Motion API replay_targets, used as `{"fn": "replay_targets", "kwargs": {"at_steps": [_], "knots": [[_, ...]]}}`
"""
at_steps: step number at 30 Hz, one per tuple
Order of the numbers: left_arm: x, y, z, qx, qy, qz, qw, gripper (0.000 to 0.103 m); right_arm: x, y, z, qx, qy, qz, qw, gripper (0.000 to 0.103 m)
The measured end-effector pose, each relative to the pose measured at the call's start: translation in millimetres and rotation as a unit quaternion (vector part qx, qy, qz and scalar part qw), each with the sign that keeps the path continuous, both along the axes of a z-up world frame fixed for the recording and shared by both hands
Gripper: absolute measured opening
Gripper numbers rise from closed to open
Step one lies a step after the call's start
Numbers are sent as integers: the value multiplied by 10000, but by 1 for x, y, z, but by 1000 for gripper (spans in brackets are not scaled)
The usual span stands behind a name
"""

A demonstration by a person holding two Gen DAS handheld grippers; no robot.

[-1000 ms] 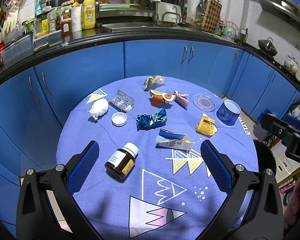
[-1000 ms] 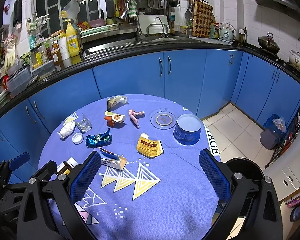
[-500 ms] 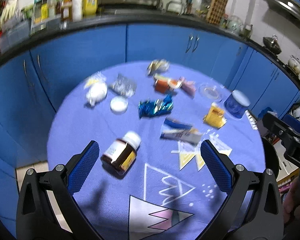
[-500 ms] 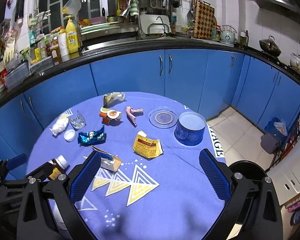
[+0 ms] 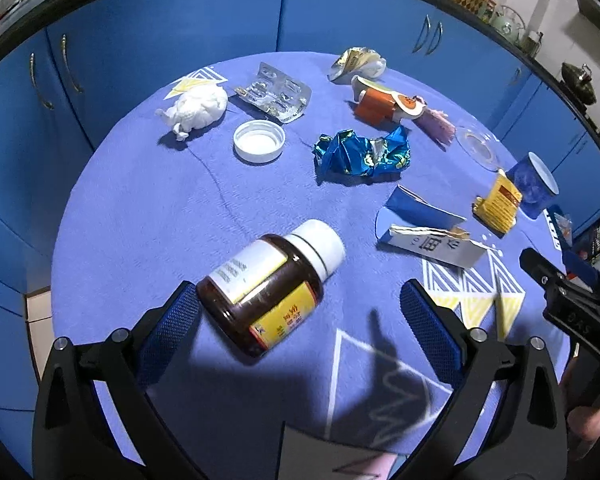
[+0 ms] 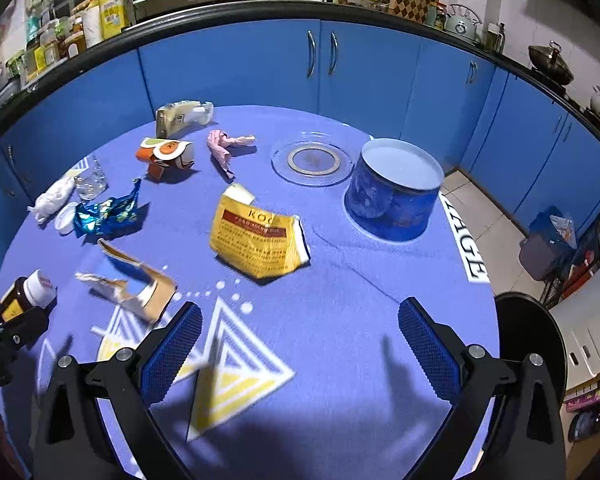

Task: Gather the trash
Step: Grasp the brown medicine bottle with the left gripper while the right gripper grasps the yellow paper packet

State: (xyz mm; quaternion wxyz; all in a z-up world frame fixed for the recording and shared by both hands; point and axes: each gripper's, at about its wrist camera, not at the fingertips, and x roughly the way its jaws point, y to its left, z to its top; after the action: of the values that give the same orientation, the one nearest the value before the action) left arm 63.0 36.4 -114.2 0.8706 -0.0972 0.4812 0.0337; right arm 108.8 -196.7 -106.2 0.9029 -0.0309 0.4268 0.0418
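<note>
Brown bottle (image 5: 268, 288) lies on its side near the left edge of the round blue table (image 5: 148, 216), torn box (image 5: 424, 232), foil wrapper (image 5: 364, 154) and yellow packet (image 6: 256, 236) beyond; blue cabinets (image 6: 236, 64) behind. Left gripper (image 5: 300, 312) jaws wide, just narrowing, bottle base between them, untouched. Right gripper (image 6: 300, 336) wide open, empty

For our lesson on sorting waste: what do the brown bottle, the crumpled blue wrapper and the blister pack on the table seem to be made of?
Brown bottle: amber see-through body, plastic or glass, glossy; paper-like label, white cap that looks plastic.
Blue wrapper: probably metallised foil film, with sharp creases and shiny glints.
Blister pack: silvery foil with clear plastic bubbles, seemingly emptied.
</note>
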Motion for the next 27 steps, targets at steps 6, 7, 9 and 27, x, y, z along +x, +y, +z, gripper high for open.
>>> {"fn": "replay_targets", "kwargs": {"at_steps": [6, 7, 9, 27], "knots": [[7, -6, -9, 239, 77, -193, 9995, 55, 23, 11, -7, -109, 17, 233, 9997, 96], [8, -6, -9, 203, 65, -224, 9995, 49, 28, 14, -8, -109, 27, 284, 9995, 96], [11, -4, -8, 107, 47, -255, 9996, 44, 36, 19, -8, -123, 23, 347, 9993, 96], [49, 5, -7, 94, -196, -171, 9996, 94, 66, 33, -22, -93, 147, 461, 9988, 96]]}}
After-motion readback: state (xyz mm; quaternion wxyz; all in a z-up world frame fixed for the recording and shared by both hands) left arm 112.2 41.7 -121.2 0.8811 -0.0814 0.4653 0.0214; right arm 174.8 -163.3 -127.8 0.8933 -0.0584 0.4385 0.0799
